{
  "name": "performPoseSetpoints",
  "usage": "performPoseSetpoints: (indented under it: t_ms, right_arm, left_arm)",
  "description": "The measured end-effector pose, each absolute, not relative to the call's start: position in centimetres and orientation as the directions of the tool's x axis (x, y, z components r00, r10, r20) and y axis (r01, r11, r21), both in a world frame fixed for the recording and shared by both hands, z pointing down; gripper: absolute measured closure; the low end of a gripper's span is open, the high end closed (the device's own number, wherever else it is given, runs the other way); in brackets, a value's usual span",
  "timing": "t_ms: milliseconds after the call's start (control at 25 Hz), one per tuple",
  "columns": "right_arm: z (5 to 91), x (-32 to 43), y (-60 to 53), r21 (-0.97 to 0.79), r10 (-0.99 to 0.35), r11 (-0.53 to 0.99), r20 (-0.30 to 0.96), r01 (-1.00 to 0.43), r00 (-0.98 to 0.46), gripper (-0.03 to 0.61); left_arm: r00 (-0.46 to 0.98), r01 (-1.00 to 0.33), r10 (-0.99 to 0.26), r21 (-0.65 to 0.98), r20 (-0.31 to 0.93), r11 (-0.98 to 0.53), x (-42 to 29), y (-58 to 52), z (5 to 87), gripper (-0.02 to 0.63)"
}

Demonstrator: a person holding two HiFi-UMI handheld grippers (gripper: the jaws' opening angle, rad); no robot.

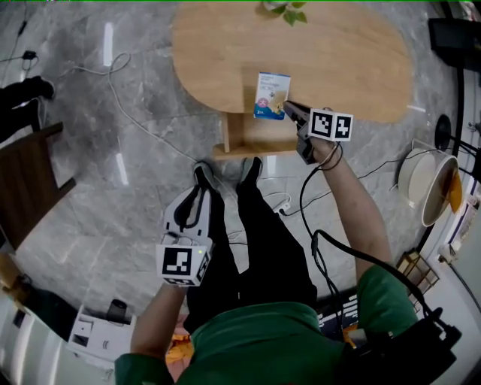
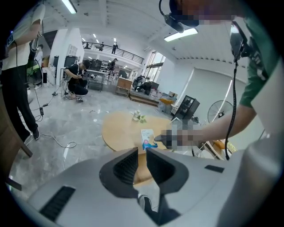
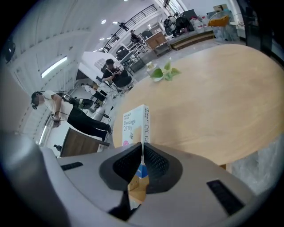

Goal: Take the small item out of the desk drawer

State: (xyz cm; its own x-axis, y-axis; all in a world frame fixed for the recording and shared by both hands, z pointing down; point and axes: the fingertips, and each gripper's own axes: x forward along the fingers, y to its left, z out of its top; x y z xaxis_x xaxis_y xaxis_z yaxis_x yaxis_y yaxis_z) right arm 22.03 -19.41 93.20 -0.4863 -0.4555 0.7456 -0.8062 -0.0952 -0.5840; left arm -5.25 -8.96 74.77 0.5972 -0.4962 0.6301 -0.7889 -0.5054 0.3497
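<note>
A small white and blue bandage box [image 1: 270, 95] is held on edge over the near rim of the oval wooden table [image 1: 361, 60]. My right gripper [image 1: 289, 109] is shut on its lower corner. In the right gripper view the box [image 3: 134, 124] stands up between the pads of that gripper [image 3: 142, 153]. Just below the box, a wooden drawer [image 1: 255, 139] juts out from under the tabletop. My left gripper [image 1: 194, 199] hangs low near the person's legs, far from the table. In its own view the left gripper [image 2: 142, 155] shows a narrow gap between the jaws, with nothing in it.
A small plant [image 1: 285, 11] sits at the table's far edge. Cables [image 1: 135, 113] trail over the grey floor. A dark wooden piece of furniture [image 1: 30, 188] stands at the left, a round white appliance [image 1: 432, 188] at the right. People stand in the background [image 2: 75, 82].
</note>
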Motion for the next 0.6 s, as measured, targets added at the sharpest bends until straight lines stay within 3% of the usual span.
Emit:
performPoseSetpoints:
  t_ms: [600]
  right_arm:
    - [97.4,23.1,-29.7,-0.624,-0.395,-0.137,0.746,-0.769,-0.535,0.538]
  left_arm:
    - [0.504,-0.861,-0.544,0.340,0.671,-0.379,-7.0,-8.3,75.4,0.543]
